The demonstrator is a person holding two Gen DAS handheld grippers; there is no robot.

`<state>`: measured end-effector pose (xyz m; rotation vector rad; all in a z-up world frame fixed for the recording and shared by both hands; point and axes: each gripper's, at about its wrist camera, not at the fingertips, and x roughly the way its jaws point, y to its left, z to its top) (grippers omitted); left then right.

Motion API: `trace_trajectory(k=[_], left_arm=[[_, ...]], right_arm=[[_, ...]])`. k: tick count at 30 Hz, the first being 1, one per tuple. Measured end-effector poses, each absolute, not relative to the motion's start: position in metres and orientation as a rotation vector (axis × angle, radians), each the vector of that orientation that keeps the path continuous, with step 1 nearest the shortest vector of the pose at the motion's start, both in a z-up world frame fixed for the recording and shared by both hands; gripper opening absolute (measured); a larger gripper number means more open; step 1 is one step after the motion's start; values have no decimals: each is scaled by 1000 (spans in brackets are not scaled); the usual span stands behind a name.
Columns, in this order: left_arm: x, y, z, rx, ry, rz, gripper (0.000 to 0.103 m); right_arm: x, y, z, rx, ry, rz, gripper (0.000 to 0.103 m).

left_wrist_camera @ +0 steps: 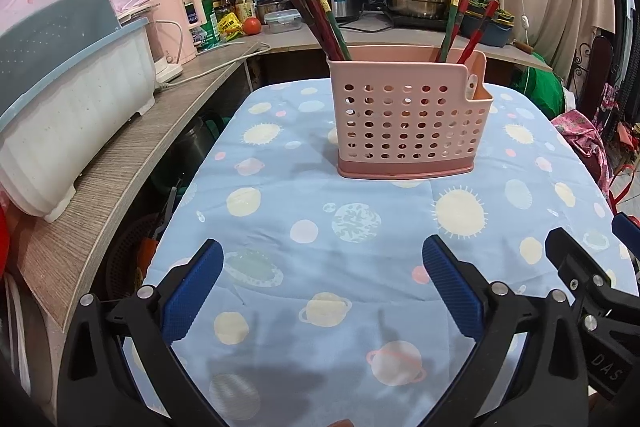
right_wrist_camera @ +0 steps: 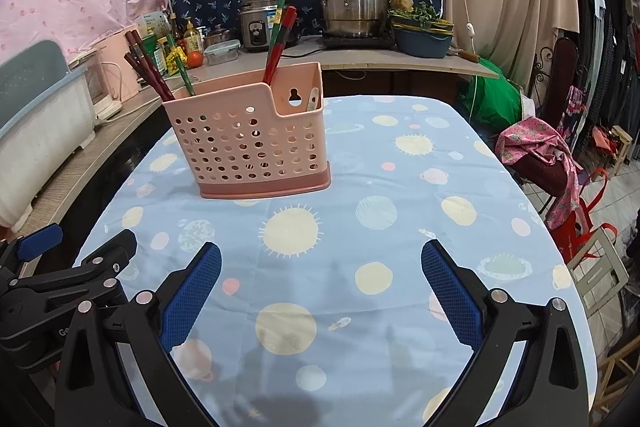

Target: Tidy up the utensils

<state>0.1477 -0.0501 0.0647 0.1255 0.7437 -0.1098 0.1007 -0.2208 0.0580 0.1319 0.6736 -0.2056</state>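
While both claws gape wide and empty, the left gripper (left_wrist_camera: 322,287) and right gripper (right_wrist_camera: 320,287) show ribbed blue pads over a smooth planet-print cloth (left_wrist_camera: 360,307). At twelve o'clock stands the perforated pink plastic caddy (left_wrist_camera: 408,115), upright, with slim red-green chopsticks (left_wrist_camera: 320,15) leaning inside.

left tongs (left_wrist_camera: 322,283), right tongs (right_wrist_camera: 321,285) spread wide, empty, apparently angled downward.

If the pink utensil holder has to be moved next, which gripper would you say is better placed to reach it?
Probably the left gripper. In its view the pink utensil holder stands almost straight ahead across bare tablecloth. From the right gripper it sits off to the left. Both grippers are open and empty.
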Motion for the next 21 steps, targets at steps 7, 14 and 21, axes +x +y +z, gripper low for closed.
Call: trace_trajectory(k=[7, 14, 21], left_arm=[[148, -51, 65, 129, 741, -108, 96], [149, -51, 65, 133, 739, -109, 96], [149, -50, 66, 134, 736, -105, 96]], right_arm=[[102, -222, 56, 134, 680, -209, 97], [102, -222, 55, 136, 684, -208, 97], [102, -222, 55, 136, 684, -208, 97]])
